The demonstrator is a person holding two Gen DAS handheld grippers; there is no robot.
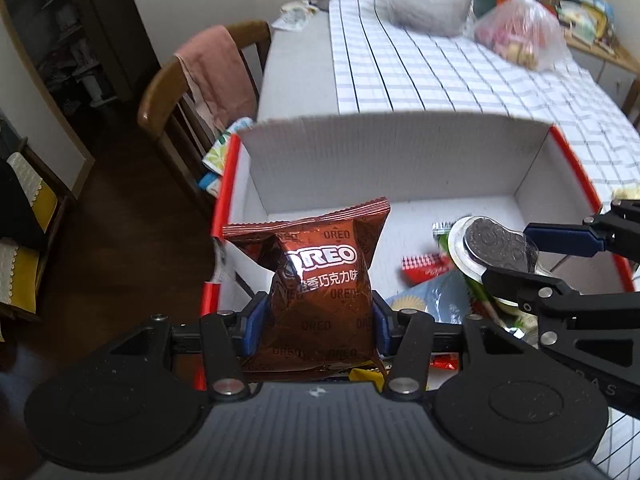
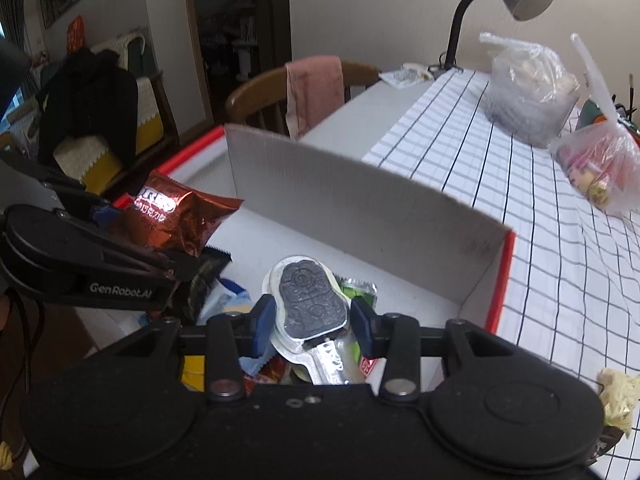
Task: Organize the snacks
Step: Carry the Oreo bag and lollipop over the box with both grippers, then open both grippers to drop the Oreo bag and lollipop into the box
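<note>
Nearest the left wrist lens: left gripper (image 1: 316, 322), blue fingers (image 1: 256, 322) pressed on both flanks of a brown Oreo packet (image 1: 324, 280). The packet stands upright between them, serrated top seal uppermost, label facing the camera. Gripped low on the body, probably so the puffed upper part stays clear and the bag can be set down base first.

Right gripper (image 2: 314, 320): fingers narrow, clamped on a clear blister-packed chocolate piece (image 2: 310, 300), dark embossed face up. Held by the edges of the plastic shell, which likely spares the contents from crushing. The left view shows the same piece (image 1: 498, 246) out at the right gripper's tips.

Both items hang over the white cardboard box (image 2: 360, 196) with red-edged sides, which sits on the table (image 2: 560, 280) under a grid-pattern cloth. The box's far half is bare; its near half holds a loose pile of wrappers (image 1: 436, 292) (red, green, pale blue), individual items hard to identify.

Judgement: the box is the collecting container, and both snacks are poised for release into it. The Oreo packet is over the left near corner, the chocolate nearer the middle. Two plastic bags (image 2: 532, 92) stand well apart, farther up the table.
</note>
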